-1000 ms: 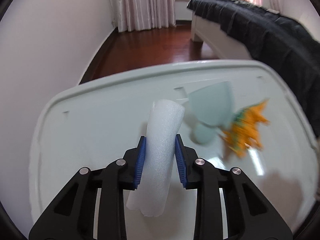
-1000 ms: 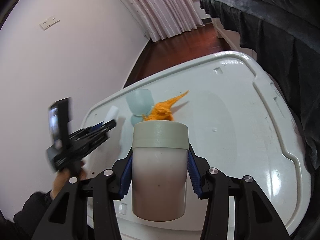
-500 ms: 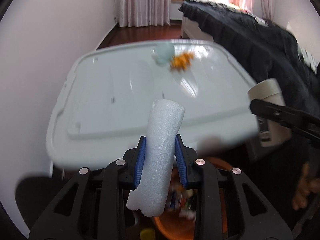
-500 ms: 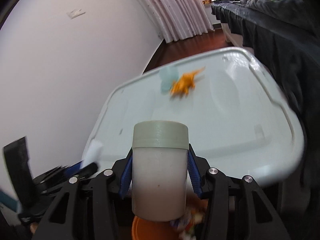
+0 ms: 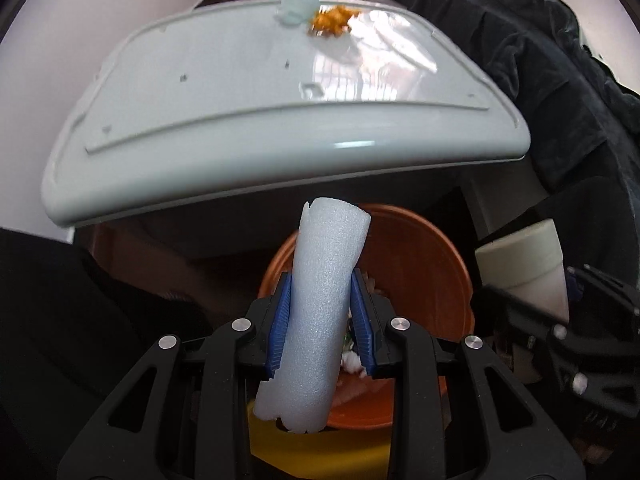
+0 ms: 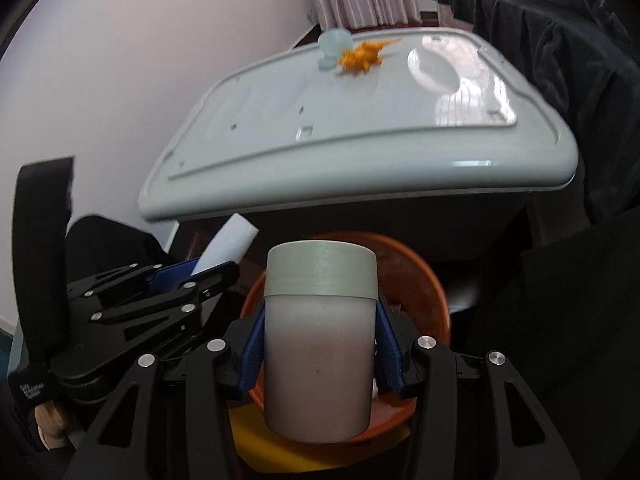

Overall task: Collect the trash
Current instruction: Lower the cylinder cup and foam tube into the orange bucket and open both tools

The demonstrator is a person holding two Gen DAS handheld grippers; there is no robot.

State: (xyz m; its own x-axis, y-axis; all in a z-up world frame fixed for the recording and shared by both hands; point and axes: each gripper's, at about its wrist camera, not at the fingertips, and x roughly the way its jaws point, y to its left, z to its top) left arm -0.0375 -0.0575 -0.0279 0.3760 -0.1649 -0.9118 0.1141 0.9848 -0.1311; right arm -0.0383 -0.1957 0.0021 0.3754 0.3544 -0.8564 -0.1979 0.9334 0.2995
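Left wrist view, left gripper (image 5: 322, 316): it is clamped on one foam tube (image 5: 318, 312), which is held above the orange bin (image 5: 444, 280).
Left wrist view, advice: the tube should be released only when its lower end is over the bin opening, so that the rim is not hit.
Left wrist view, count: one bin, one tube, one white lid (image 5: 240, 112).
Right wrist view, right gripper (image 6: 318, 344): it is closed on one capped cup (image 6: 318, 340), held over the same bin (image 6: 424, 280).
Right wrist view, advice: it is judged that the cup should be dropped after the tube, so that the two grippers do not collide.
Right wrist view, count: one orange toy (image 6: 362, 56) and one pale blue cup (image 6: 334, 46) are left on the lid.
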